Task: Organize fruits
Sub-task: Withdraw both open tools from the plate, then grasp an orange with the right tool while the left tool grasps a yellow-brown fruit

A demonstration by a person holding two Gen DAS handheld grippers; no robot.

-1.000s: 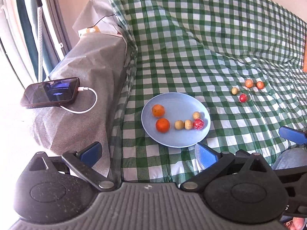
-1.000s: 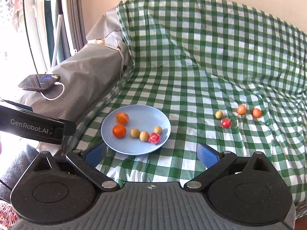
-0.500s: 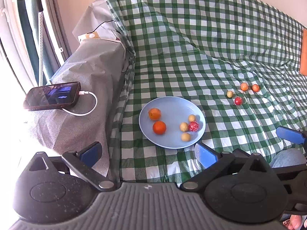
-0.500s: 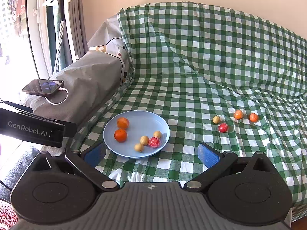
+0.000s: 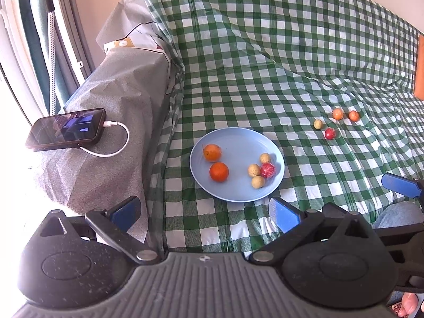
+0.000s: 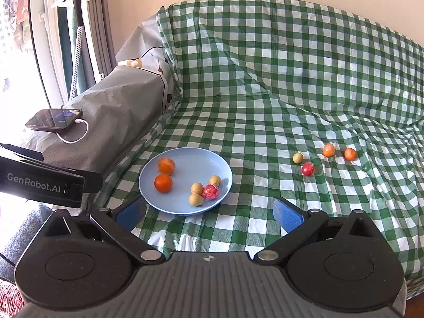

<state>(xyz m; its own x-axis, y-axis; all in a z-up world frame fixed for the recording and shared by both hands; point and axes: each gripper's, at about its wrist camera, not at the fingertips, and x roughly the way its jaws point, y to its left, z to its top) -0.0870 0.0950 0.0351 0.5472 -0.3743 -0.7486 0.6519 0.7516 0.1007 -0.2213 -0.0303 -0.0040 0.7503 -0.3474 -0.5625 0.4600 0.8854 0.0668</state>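
Note:
A light blue plate [image 5: 238, 137] [image 6: 185, 156] lies on the green checked cloth. It holds two oranges [image 5: 219, 171] [image 6: 163, 182], three small tan fruits [image 5: 254, 170] [image 6: 197, 188] and a red fruit [image 5: 267, 169] [image 6: 210, 191]. To the right on the cloth lie a tan fruit [image 5: 318, 124] [image 6: 297, 157], a red fruit [image 5: 330, 133] [image 6: 308, 169] and two small orange fruits [image 5: 338, 113] [image 6: 328, 150]. My left gripper [image 5: 204, 212] is open and empty, near the plate's front. My right gripper [image 6: 209, 212] is open and empty, just in front of the plate.
A grey covered armrest [image 5: 111, 122] stands left of the plate, with a phone [image 5: 66, 129] [image 6: 54, 119] on a white charging cable. A curtain and stand are at the far left. The checked cloth rises up the backrest behind.
Both grippers have pulled back and risen a little, so the plate looks smaller. One tan fruit on the plate has rolled toward the front.

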